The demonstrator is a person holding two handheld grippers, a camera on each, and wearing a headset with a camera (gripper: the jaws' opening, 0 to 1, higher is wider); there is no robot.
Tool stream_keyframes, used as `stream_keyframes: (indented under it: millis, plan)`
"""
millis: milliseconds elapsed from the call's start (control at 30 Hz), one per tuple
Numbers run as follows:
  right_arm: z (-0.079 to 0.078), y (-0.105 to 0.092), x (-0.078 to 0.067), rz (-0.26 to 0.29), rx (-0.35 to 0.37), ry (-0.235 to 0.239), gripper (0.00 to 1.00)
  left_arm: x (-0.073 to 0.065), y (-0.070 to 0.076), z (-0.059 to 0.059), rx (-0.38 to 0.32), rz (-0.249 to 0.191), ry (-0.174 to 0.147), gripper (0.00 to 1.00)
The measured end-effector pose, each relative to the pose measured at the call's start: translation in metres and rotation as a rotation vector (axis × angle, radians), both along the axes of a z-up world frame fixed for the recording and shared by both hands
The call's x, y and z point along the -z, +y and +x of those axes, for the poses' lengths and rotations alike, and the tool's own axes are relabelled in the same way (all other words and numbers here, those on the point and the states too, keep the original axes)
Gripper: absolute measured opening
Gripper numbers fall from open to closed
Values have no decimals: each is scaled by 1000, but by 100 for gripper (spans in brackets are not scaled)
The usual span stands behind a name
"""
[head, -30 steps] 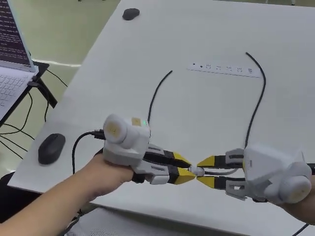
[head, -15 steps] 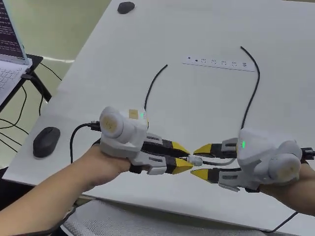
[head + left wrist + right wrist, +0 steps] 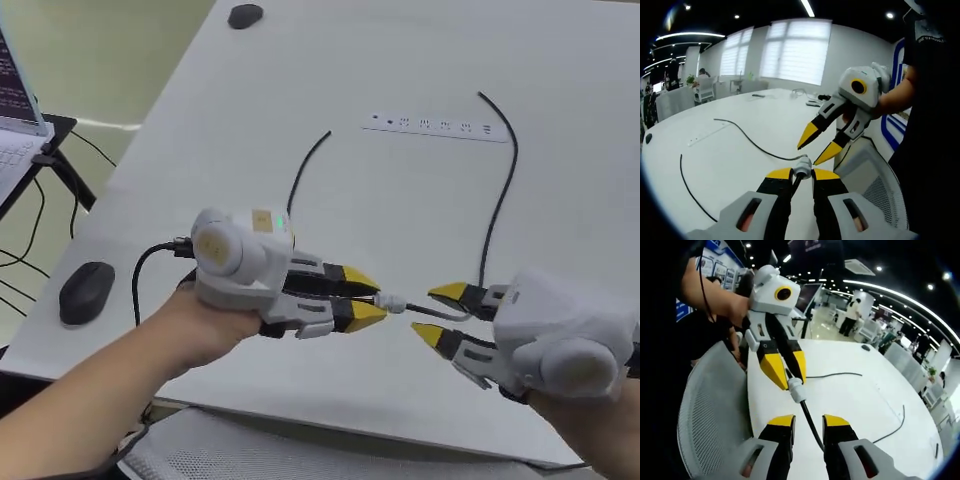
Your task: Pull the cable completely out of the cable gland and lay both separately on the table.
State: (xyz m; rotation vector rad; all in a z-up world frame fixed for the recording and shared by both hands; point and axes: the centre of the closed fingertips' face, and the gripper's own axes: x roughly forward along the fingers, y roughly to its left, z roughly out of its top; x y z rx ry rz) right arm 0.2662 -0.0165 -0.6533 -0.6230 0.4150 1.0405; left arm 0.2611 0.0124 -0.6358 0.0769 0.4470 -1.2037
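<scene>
Since a second ago the right gripper [image 3: 430,312] has drawn back to the right. Its tips were nose to nose with the left gripper [image 3: 378,300] then, and now there is a gap between them and its jaws stand wide. The cable [image 3: 415,307] runs loose between those open tips; I see no pinch on it in the right gripper view. The left tips are narrow, clamped on the white gland [image 3: 393,301], which sticks out to the right just past them.

The relation I am steering by is the cable's axis: it leaves the gland and runs straight right into the right jaws, roughly along the near edge of the table [image 3: 400,200]. So the right gripper is the one placed to take it. I judge it must close on the cable near the gland, then pull right, away from the left.

Both grippers are held above the near edge, pointing at each other — left from the near left, right from the near right. The cable is not yet out.
</scene>
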Motion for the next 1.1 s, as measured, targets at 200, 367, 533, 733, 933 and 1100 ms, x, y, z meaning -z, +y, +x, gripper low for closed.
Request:
stream_keyframes:
  millis: [200, 367, 533, 733, 933, 1100]
  plan:
    - [0, 6, -4, 14, -8, -42, 8, -4, -3, 2, 4, -6, 0, 15]
    - [0, 11, -10, 22, -27, -75, 4, -4, -5, 3, 5, -11, 2, 15]
    - [0, 12, -9, 22, -30, -79, 2, -5, -4, 5, -10, -22, 19, 15]
    - [-1, 12, -6, 18, -34, -72, 0, -2, -4, 3, -8, -18, 22, 15]
    - [3, 6, -6, 42, -11, -45, 0, -3, 0, 3, -17, -24, 23, 15]
    - [9, -2, -5, 60, 25, -22, 0, -3, 4, 4, -27, -26, 25, 15]
